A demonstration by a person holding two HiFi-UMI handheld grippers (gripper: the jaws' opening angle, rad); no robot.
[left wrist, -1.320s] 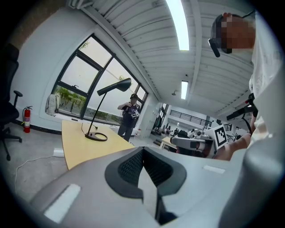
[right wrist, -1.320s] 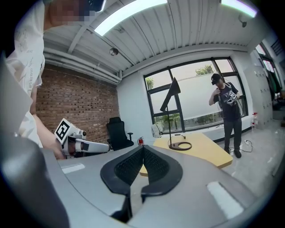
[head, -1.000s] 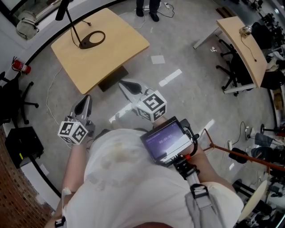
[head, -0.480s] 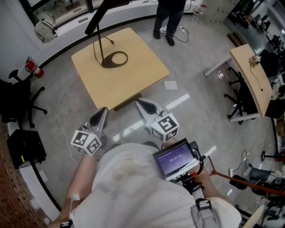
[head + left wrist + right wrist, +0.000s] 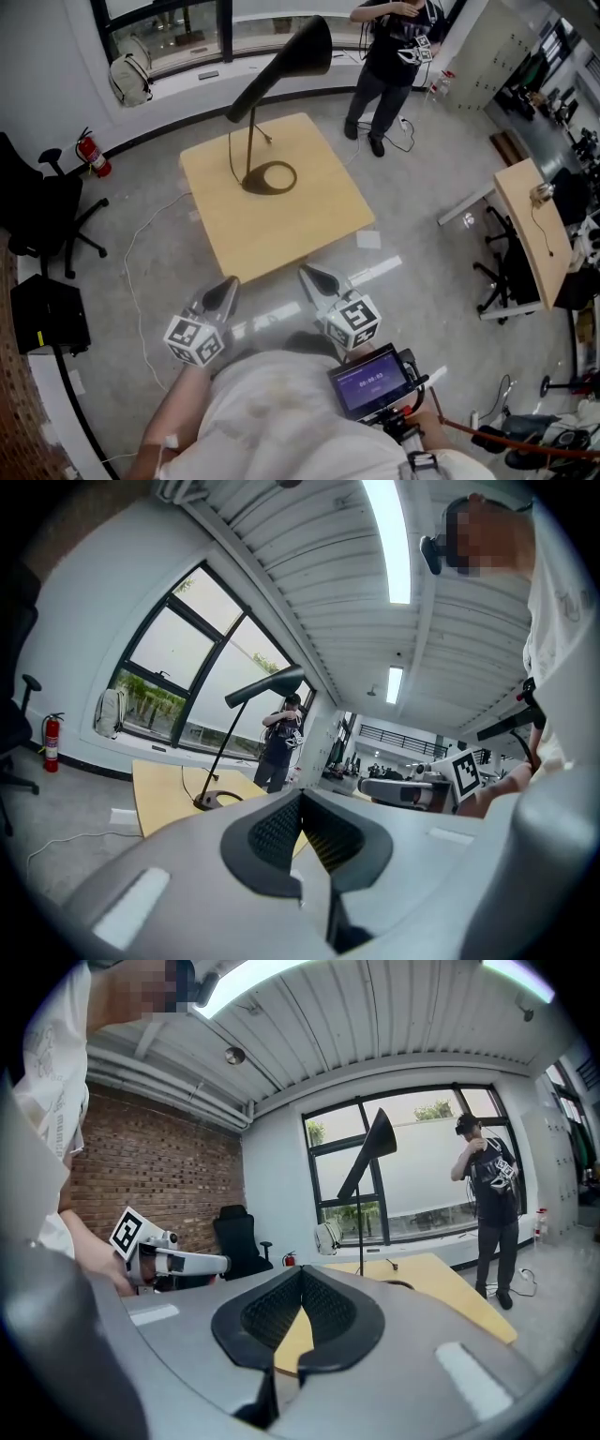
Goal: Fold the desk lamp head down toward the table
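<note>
A black desk lamp stands on a light wooden table (image 5: 291,230), its ring base (image 5: 270,177) near the far side. The thin stem rises to a long cone head (image 5: 284,62) tilted up and to the right. In the left gripper view the lamp head (image 5: 266,685) shows against the window; in the right gripper view the lamp head (image 5: 372,1150) points upward. My left gripper (image 5: 226,291) and right gripper (image 5: 312,278) are both shut and empty, held side by side just short of the table's near edge, well away from the lamp.
A person (image 5: 392,52) stands beyond the table's far right corner. A black office chair (image 5: 42,216) and a fire extinguisher (image 5: 92,152) are at the left. Another desk (image 5: 534,230) with chairs stands at the right. A cable (image 5: 150,225) runs over the floor left of the table.
The view has closed in on the table: the lamp and table have shifted toward the picture's middle and look nearer. Both grippers stayed shut and advanced together.
</note>
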